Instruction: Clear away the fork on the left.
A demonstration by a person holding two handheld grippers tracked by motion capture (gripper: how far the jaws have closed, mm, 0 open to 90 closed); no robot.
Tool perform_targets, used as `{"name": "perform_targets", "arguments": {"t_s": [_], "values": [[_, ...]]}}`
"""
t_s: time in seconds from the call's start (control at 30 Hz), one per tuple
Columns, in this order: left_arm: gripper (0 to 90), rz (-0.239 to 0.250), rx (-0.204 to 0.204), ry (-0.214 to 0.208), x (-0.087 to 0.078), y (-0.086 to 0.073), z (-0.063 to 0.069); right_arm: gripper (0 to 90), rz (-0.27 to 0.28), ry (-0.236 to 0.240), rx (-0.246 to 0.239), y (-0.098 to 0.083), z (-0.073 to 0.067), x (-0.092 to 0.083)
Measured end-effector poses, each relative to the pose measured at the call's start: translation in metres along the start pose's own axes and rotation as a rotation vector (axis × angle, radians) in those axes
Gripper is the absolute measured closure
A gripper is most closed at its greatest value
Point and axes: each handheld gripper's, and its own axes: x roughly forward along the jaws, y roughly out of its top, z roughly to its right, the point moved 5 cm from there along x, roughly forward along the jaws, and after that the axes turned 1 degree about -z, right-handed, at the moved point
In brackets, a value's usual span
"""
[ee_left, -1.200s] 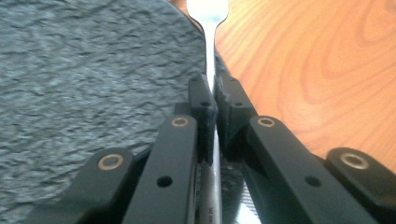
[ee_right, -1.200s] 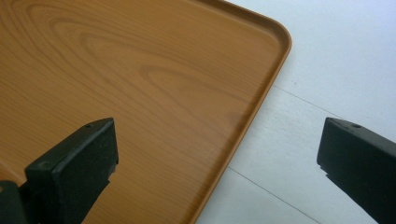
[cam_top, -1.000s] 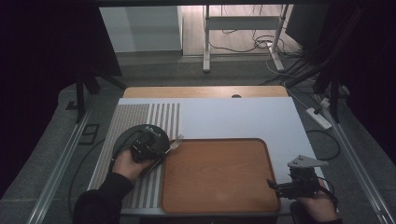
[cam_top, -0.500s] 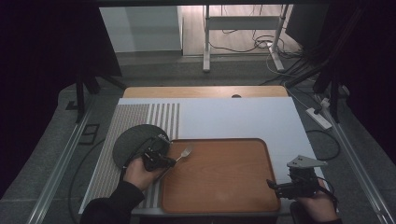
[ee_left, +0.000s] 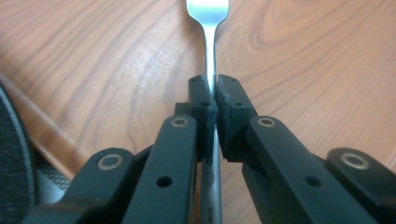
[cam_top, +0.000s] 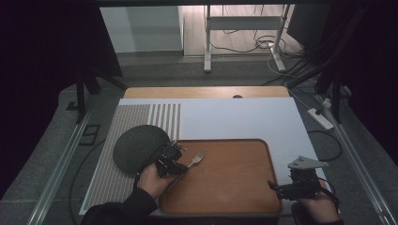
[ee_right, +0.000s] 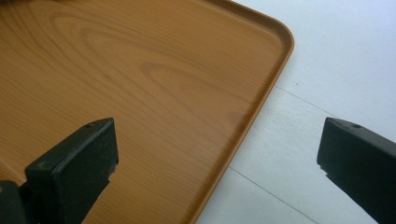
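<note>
In the high view, the left tongs (cam_top: 180,161) sit at about 7 o'clock of the scene, over the left rim of the brown wood-grain rectangular tray (cam_top: 234,197), and they are clamped on the handle of a silver metal fork (cam_top: 196,159). The fork points toward 2 o'clock, its tines above the tray's left part. A dark grey round flat mat (cam_top: 136,147) lies just beside the tongs at their 10 o'clock, on the striped part of the white bench (cam_top: 234,117). The right tongs (cam_top: 272,186) hover at 5 o'clock of the scene, at the tray's right edge, with a grey three-cornered plate on top; the person's hand grips them from below.

In the left gripper view, the two black jaws meet on the fork's thin neck (ee_left: 211,60), pads pressed to it from both sides. The tines run off the top at 12 o'clock and the handle passes back between the jaws toward 6 o'clock. Wood-grain tray (ee_left: 303,56) lies beneath, and the dark mat's edge (ee_left: 11,158) shows at 8 o'clock.

In the right gripper view, the jaws stand wide apart with nothing between them. The tray's rounded corner (ee_right: 285,35) sits at 1 o'clock, and white bench surface (ee_right: 336,70) shows at 3 o'clock.
</note>
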Motion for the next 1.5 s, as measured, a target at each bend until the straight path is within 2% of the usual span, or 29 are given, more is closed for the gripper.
{"name": "perform_targets", "arguments": {"t_s": [0.13,0.27,0.4,0.5,0.53,0.57,0.63,0.77,0.87,1.17,1.3,1.5], "values": [[84.4,-0.022,0.007,0.007,0.006,-0.003,0.003,0.0,0.002,0.002,-0.001,0.000,0.000,0.000],[83.1,-0.014,0.026,0.005,0.007,-0.003,0.004,0.0,0.001,0.003,-0.002,0.000,0.000,0.000],[79.0,0.034,0.035,0.022,0.003,0.004,0.003,0.0,0.000,0.003,-0.007,0.000,-0.001,0.001],[83.9,0.066,0.065,0.039,0.000,0.012,0.005,0.0,-0.004,0.003,-0.007,0.000,-0.001,0.001],[87.8,0.062,0.092,0.025,0.003,0.016,0.010,0.0,-0.008,0.000,-0.009,0.000,-0.001,0.001],[88.4,0.062,0.092,0.025,0.003,0.016,0.010,0.0,-0.008,0.000,-0.009,0.000,-0.001,0.001],[88.5,0.047,0.121,0.021,0.009,0.020,0.015,0.0,-0.009,0.001,-0.011,0.000,-0.001,0.001],[88.5,0.020,0.131,0.013,0.021,0.023,0.016,0.0,-0.007,0.002,-0.012,0.000,-0.001,0.001],[88.6,0.028,0.108,0.006,0.021,0.023,0.012,0.0,-0.007,0.003,-0.014,0.000,-0.001,0.001],[88.5,0.036,0.016,0.068,0.012,0.017,-0.014,0.0,-0.007,0.003,-0.019,0.000,-0.002,0.001],[88.5,0.034,-0.009,0.082,0.008,0.012,-0.022,0.0,-0.006,0.003,-0.021,0.000,-0.002,0.001],[88.4,0.031,-0.036,0.080,0.004,0.004,-0.030,0.0,-0.006,0.004,-0.022,0.000,-0.002,0.001]]}}
